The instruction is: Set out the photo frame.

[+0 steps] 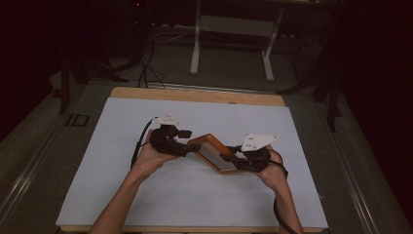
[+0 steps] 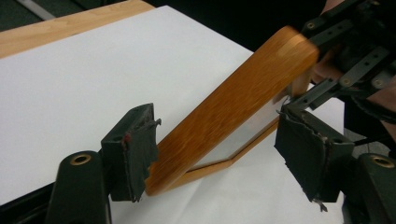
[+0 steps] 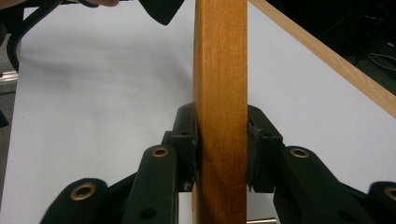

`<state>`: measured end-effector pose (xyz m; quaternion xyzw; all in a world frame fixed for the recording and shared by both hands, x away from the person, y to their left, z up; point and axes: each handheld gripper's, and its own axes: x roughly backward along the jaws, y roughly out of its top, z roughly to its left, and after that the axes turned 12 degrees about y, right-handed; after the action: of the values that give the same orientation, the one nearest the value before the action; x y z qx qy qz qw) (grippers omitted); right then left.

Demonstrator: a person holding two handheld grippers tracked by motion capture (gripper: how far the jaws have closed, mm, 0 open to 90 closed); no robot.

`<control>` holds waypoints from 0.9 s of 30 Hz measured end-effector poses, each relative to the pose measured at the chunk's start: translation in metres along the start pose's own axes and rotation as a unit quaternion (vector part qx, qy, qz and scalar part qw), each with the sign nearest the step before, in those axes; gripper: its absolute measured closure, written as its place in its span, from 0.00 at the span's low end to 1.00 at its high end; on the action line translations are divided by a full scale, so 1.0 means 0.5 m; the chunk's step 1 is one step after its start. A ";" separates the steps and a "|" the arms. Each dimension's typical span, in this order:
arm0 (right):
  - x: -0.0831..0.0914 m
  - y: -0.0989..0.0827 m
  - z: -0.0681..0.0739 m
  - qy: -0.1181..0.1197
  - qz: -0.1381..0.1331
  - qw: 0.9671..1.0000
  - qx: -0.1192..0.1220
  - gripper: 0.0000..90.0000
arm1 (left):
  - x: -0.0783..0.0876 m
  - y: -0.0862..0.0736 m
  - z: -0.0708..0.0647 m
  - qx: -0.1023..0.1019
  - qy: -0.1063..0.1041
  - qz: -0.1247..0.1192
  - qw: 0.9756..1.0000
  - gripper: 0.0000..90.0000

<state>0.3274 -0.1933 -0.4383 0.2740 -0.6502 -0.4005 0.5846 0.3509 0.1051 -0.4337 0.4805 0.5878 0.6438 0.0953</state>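
Note:
A wooden picture frame (image 1: pixel 214 151) with a glass pane is lifted tilted off the white sheet (image 1: pixel 146 195), between my two hands. My right gripper (image 1: pixel 231 158) is shut on its near right end; in the right gripper view (image 3: pixel 223 140) both pads press the frame's orange edge (image 3: pixel 219 56). My left gripper (image 1: pixel 187 146) stands open at the frame's other end. In the left gripper view (image 2: pixel 217 144) the frame (image 2: pixel 243 107) runs between the wide jaws, its corner against the left pad (image 2: pixel 135 154) and the right pad (image 2: pixel 303 154) apart from it.
The white sheet covers a wooden table whose bare edge (image 1: pixel 195 95) shows at the back. Beyond it stand a white desk frame (image 1: pixel 229 44) and cables on a dark floor. Cables trail from both grippers over the sheet.

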 end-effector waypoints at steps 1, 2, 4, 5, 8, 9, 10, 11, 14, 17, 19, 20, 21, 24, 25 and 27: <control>0.002 -0.001 0.000 0.000 0.000 1.000 0.000 0.77 | -0.001 -0.001 0.000 0.001 0.001 0.000 1.000 0.32; 0.004 -0.003 0.000 0.000 0.000 1.000 -0.002 0.77 | -0.005 -0.003 0.001 0.005 0.001 0.001 1.000 0.31; 0.007 -0.005 -0.001 0.000 -0.001 1.000 -0.003 0.77 | -0.010 -0.006 0.000 0.005 0.003 0.003 1.000 0.31; 0.007 -0.005 -0.001 0.000 -0.001 1.000 -0.003 0.77 | -0.010 -0.006 0.000 0.005 0.003 0.003 1.000 0.31; 0.011 -0.009 -0.001 0.000 -0.003 1.000 -0.004 0.77 | -0.018 -0.010 -0.003 0.000 0.011 0.003 1.000 0.30; 0.011 -0.009 -0.001 0.000 -0.003 1.000 -0.004 0.77 | -0.018 -0.010 -0.003 0.000 0.011 0.003 1.000 0.29; 0.012 -0.009 -0.001 0.000 -0.003 1.000 -0.004 0.77 | -0.021 -0.012 -0.003 -0.001 0.011 0.003 1.000 0.29; 0.013 -0.010 -0.001 0.000 -0.002 1.000 -0.005 0.77 | -0.023 -0.013 -0.003 -0.001 0.012 0.003 1.000 0.29; 0.016 -0.013 -0.001 0.001 -0.003 1.000 -0.004 0.77 | -0.030 -0.016 -0.005 0.000 0.017 0.006 1.000 0.27; 0.019 -0.015 -0.001 0.001 -0.003 1.000 -0.006 0.77 | -0.037 -0.020 -0.005 0.002 0.018 0.008 1.000 0.26; 0.021 -0.017 -0.001 0.001 -0.003 1.000 -0.005 0.77 | -0.043 -0.024 -0.008 0.003 0.019 0.012 1.000 0.25; 0.022 -0.017 -0.002 0.001 -0.003 1.000 -0.006 0.77 | -0.045 -0.025 -0.009 0.001 0.019 0.013 1.000 0.25; 0.023 -0.018 -0.002 0.001 -0.003 1.000 -0.007 0.77 | -0.049 -0.026 -0.011 0.000 0.022 0.016 1.000 0.25; 0.024 -0.020 -0.002 0.001 -0.004 1.000 -0.007 0.77 | -0.057 -0.031 -0.015 -0.001 0.018 0.019 1.000 0.25; 0.025 -0.021 -0.003 0.000 -0.005 1.000 -0.009 0.77 | -0.059 -0.032 -0.016 -0.001 0.017 0.019 1.000 0.25; 0.027 -0.022 -0.003 -0.001 -0.004 1.000 -0.012 0.77 | -0.062 -0.034 -0.018 -0.002 0.018 0.020 1.000 0.25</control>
<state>0.3253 -0.2104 -0.4402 0.2694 -0.6450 -0.4106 0.5855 0.3528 0.0828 -0.4625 0.4805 0.5785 0.6550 0.0731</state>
